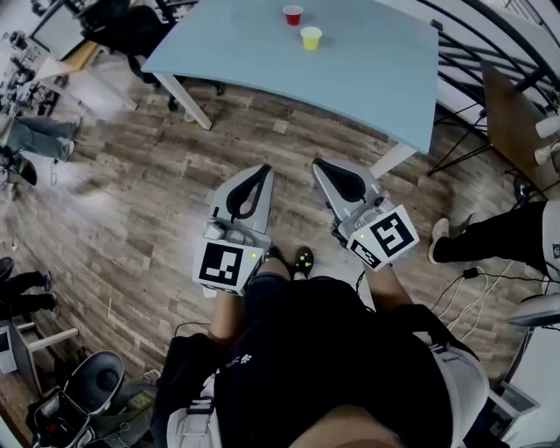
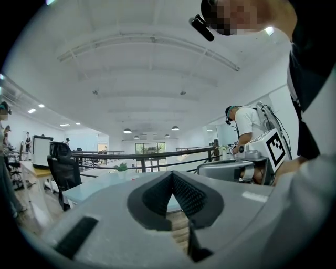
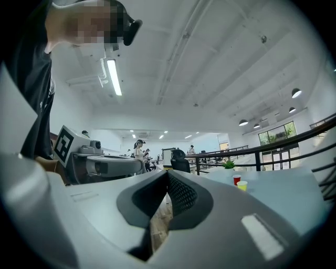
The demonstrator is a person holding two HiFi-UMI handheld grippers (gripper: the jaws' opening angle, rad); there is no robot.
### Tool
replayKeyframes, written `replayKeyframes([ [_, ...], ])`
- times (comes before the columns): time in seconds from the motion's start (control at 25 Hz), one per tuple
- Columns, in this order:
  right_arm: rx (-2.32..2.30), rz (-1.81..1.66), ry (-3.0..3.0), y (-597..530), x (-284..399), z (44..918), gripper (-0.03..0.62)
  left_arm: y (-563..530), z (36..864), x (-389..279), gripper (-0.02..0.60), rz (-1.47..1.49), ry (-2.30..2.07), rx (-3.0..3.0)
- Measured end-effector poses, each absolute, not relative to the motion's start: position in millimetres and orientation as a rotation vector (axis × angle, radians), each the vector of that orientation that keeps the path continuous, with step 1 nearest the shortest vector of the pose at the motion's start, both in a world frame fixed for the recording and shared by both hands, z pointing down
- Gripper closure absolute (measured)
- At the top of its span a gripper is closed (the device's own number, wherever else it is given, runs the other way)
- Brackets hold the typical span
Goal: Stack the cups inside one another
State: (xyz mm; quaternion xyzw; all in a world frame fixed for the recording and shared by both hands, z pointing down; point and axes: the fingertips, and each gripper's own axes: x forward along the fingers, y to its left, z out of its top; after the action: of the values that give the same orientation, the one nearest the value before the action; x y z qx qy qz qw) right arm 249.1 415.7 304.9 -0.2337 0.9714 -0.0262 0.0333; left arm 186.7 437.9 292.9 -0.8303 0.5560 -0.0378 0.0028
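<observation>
A red cup (image 1: 292,15) and a yellow cup (image 1: 311,38) stand side by side, a little apart, on the far part of a pale blue table (image 1: 367,70). In the right gripper view the red cup (image 3: 237,179) and yellow cup (image 3: 242,185) show small, to the right of the jaws. My left gripper (image 1: 264,170) and right gripper (image 1: 319,163) are held level over the wooden floor, well short of the table. Both are shut and hold nothing, with jaw tips meeting in the left gripper (image 2: 171,174) and the right gripper (image 3: 168,173).
The table's white legs (image 1: 191,103) stand ahead on the wooden floor. A person's leg and shoe (image 1: 477,238) and floor cables (image 1: 464,297) are at the right. An office chair (image 1: 87,381) sits at lower left. A black railing (image 1: 490,44) runs behind the table.
</observation>
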Motion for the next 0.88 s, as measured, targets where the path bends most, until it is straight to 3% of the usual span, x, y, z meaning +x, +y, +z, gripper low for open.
replayKeyframes([
  [0.88, -0.863, -0.131, 2.87, 365.5, 295.0, 303.4, 0.592, 388.2, 288.4, 211.3, 0.589, -0.205, 1.663, -2.606],
])
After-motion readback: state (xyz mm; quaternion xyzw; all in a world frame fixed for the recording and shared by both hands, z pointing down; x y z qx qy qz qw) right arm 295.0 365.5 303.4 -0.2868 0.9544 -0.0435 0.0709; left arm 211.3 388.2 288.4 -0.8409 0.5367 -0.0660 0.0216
